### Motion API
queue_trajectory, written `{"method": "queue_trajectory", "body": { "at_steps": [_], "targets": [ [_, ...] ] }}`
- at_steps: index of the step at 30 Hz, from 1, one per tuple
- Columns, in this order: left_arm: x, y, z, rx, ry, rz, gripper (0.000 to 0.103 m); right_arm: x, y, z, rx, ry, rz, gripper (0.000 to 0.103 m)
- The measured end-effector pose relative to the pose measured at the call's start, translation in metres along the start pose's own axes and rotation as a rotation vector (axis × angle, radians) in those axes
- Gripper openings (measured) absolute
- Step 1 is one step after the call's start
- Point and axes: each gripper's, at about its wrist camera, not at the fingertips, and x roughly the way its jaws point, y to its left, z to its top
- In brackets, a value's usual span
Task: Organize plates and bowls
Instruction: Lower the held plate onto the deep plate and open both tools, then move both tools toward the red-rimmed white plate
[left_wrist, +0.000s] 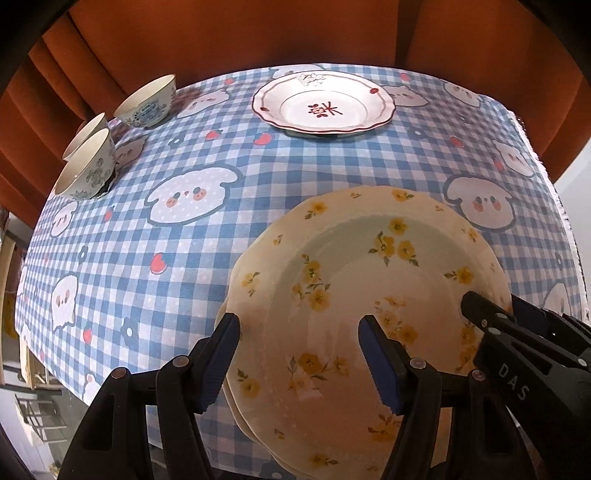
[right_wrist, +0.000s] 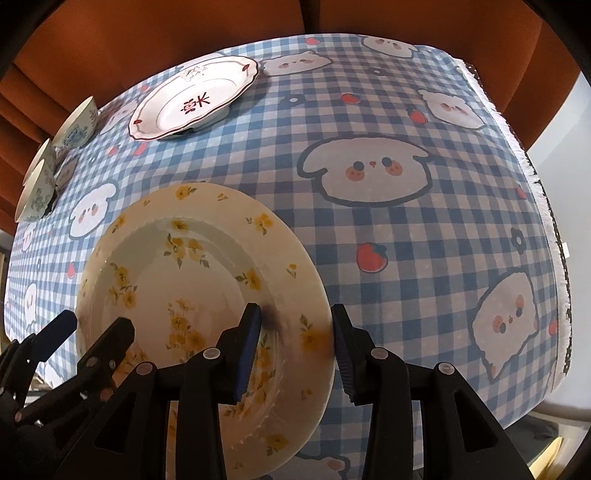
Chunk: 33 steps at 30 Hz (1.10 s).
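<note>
A cream plate with yellow flowers (left_wrist: 369, 295) lies at the table's near edge, apparently on top of another like it; it also shows in the right wrist view (right_wrist: 192, 280). My left gripper (left_wrist: 299, 354) is open, its jaws straddling the plate's left rim. My right gripper (right_wrist: 295, 347) is open, its jaws straddling the plate's right rim; it shows in the left wrist view (left_wrist: 491, 314). A white plate with red pattern (left_wrist: 323, 103) sits at the far side, also in the right wrist view (right_wrist: 192, 99). Three patterned bowls (left_wrist: 88, 170) stand at the far left.
The table wears a blue checked cloth with cartoon animals (left_wrist: 192, 195). Orange curtains (left_wrist: 240, 33) hang behind the table. The cloth's fringed right edge (right_wrist: 543, 206) drops off beside a pale wall.
</note>
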Motion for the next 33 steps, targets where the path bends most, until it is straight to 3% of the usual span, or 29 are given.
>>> {"method": "queue_trajectory", "body": {
  "at_steps": [6,13,25,33],
  "targets": [
    [-0.009,0.005,0.002,0.027,-0.038,-0.05,0.069,-0.011,0.001,-0.002,0.033,-0.034,-0.018,0.044],
    [-0.031,0.027,0.009,0.058,-0.102,-0.104,0.069,-0.046,0.02,-0.003,0.049,-0.12,-0.061,0.055],
    [-0.06,0.084,0.031,0.098,-0.203,-0.13,0.079,-0.09,0.077,0.002,0.089,-0.217,-0.1,0.061],
    [-0.066,0.1,0.062,0.084,-0.264,-0.144,0.084,-0.105,0.094,0.029,0.093,-0.276,-0.109,0.062]
  ]
}}
